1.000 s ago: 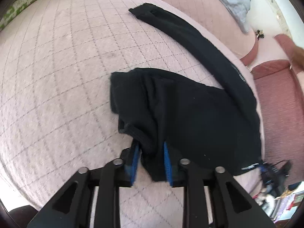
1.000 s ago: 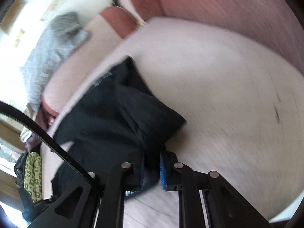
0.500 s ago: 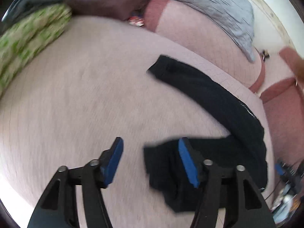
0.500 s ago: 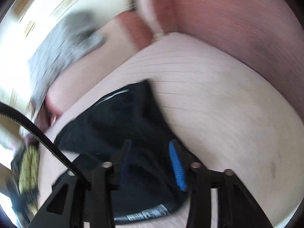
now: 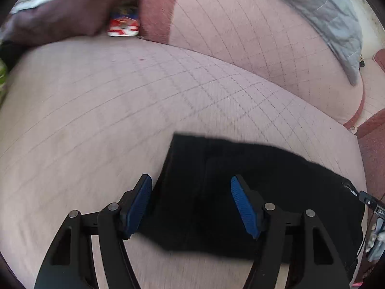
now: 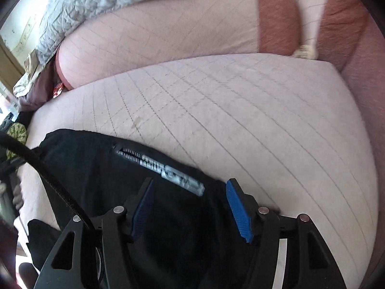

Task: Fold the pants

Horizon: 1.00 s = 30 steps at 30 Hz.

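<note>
Both grippers, the left (image 5: 191, 204) and the right (image 6: 190, 207), hover with blue-padded jaws spread apart above black fabric pants (image 5: 252, 192) lying bunched on a pale pink quilted sofa seat (image 5: 108, 101). Beyond, a crumpled grey blanket (image 6: 96, 7) drapes the backrest.

Quilted cushion (image 5: 96, 110) (pinkish) bears black pants (image 5: 276, 192).

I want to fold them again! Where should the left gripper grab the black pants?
Probably the far left corner of the pants, coming from the left over the cushion. That edge looks straight and flat with bare cushion beside it, so a finger could slide under. The left gripper is open above that end.
</note>
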Each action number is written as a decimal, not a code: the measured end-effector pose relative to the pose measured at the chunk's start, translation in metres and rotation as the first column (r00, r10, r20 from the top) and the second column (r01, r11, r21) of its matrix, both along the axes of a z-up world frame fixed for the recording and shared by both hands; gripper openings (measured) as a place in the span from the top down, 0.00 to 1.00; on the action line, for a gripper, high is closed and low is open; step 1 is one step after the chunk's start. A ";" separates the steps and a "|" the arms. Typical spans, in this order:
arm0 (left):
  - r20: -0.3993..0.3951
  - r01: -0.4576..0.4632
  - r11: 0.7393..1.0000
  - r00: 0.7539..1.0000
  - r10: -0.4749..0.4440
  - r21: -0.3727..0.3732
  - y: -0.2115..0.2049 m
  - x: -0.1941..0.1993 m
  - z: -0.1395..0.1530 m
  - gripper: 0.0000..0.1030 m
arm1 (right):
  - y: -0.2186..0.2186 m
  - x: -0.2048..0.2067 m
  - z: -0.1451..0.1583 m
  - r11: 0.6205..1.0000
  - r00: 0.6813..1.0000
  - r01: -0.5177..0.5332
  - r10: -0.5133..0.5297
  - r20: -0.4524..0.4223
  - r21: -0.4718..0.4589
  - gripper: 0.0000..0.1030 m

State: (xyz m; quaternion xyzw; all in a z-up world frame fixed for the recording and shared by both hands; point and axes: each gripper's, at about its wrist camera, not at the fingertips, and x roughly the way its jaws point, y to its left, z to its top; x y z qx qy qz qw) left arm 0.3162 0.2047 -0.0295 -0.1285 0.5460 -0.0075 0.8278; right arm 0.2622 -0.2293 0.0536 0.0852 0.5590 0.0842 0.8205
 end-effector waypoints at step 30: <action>0.345 0.245 0.961 0.897 -0.275 0.128 -0.019 -0.245 0.133 0.88 | 0.060 -0.200 0.092 0.986 0.980 -0.166 0.167 0.111 -0.011 0.96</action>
